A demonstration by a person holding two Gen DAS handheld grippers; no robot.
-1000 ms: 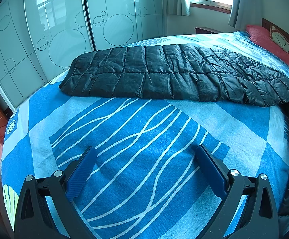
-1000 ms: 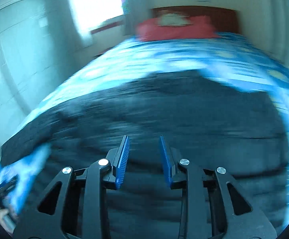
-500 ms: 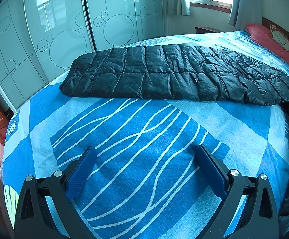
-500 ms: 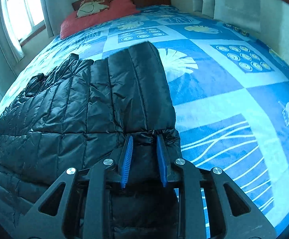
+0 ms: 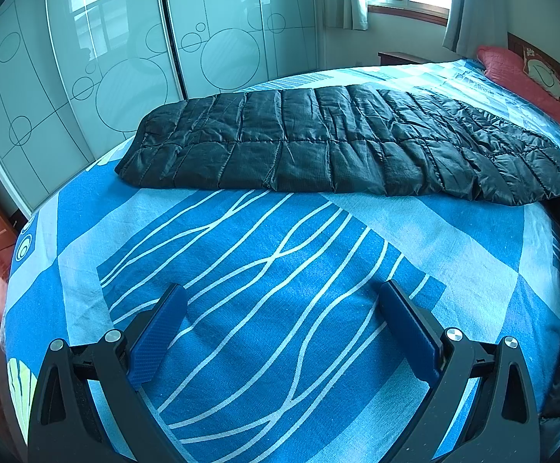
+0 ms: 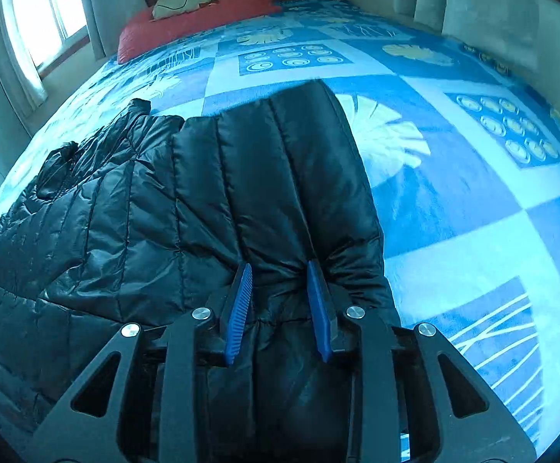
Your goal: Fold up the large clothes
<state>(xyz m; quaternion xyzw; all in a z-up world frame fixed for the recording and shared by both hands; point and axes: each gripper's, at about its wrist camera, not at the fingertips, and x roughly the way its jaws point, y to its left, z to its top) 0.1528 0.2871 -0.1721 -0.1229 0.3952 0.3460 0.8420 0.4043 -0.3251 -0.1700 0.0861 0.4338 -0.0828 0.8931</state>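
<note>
The black quilted down jacket (image 6: 210, 200) lies spread on the blue patterned bedsheet (image 6: 473, 200), one folded panel stretching ahead of the right gripper (image 6: 280, 301), whose jaws are opening. Puffy fabric sits bunched between its blue pads (image 6: 239, 308), which still seem to touch it. The slippery shell could slide free and the fold spring back if the pinch loosens before the panel settles. The left gripper (image 5: 280, 332) hangs spread wide over bare sheet, holding nothing, the jacket's long side (image 5: 318, 146) well ahead of its fingertips.
</note>
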